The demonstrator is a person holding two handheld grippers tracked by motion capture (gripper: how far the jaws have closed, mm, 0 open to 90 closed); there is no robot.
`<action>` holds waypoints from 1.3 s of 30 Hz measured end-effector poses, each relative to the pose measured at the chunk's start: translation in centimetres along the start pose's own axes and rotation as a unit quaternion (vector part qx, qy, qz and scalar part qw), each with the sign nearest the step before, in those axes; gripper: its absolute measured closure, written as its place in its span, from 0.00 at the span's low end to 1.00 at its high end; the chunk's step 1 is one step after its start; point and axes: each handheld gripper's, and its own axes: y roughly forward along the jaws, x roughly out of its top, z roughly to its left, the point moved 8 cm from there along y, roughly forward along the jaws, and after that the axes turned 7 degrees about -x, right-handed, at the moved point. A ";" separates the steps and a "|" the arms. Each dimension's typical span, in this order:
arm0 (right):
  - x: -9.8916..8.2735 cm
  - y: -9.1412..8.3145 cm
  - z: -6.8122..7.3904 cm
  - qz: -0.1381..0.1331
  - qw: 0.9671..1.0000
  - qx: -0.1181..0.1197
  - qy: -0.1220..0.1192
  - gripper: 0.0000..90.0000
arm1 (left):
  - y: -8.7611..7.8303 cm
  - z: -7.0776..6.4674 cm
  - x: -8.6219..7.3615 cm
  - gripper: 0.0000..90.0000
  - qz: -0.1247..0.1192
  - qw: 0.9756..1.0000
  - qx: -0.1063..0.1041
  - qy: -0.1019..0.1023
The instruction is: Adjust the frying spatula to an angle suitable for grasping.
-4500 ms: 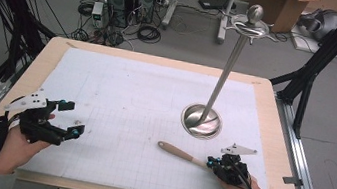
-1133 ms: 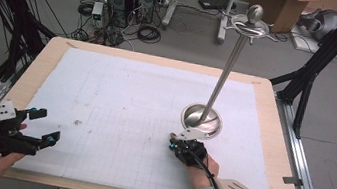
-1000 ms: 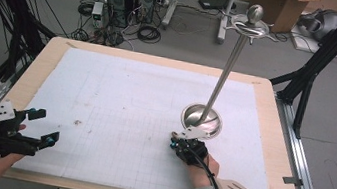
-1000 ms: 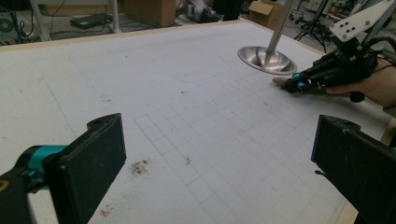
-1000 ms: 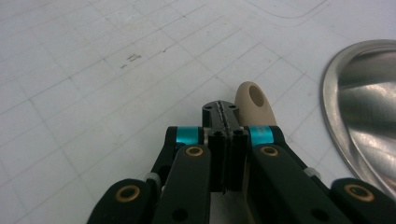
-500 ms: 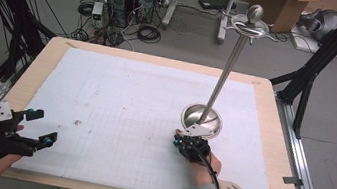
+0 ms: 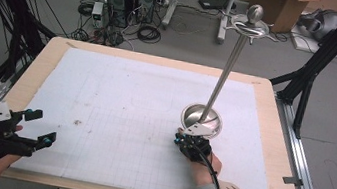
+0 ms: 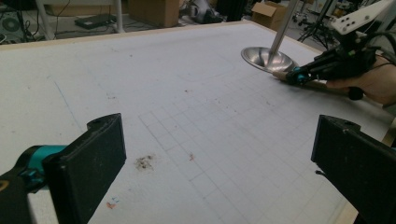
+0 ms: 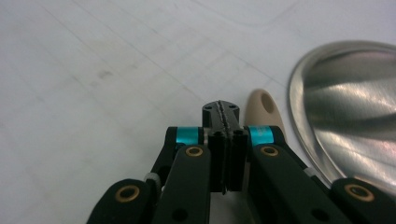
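— Wooden handle of the spatula (image 9: 262, 106) lies just to the right of the right gripper (image 9: 221, 109), whose jaws are pressed together on nothing. The slotted head rests by the person's wrist near the table's front edge.

— And the left gripper (image 7: 42, 127)?

— Spread wide and empty at the table's (image 7: 271, 140) near-left corner, well apart from everything.

— What could go wrong from here?

— The handle tip sits close against the steel base of the stand (image 7: 202, 117). If the right gripper opens where it is, one jaw may knock that base or push the handle aside. A pinch at the very tip would likely let the heavy head swing and slip out.
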 end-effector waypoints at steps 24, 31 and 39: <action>1.9 -11.9 -3.1 -0.083 0.991 0.104 0.015 0.98 | 3.3 -0.4 1.5 0.04 -0.004 0.999 -0.038 0.014; 1.7 -13.6 -3.9 -0.089 0.990 0.110 0.021 0.82 | 3.6 -0.2 1.6 0.04 -0.006 0.999 -0.042 0.010; 1.2 -14.3 -5.2 -0.098 0.987 0.118 0.046 0.43 | 4.1 -0.3 1.7 0.04 -0.004 0.999 -0.047 0.011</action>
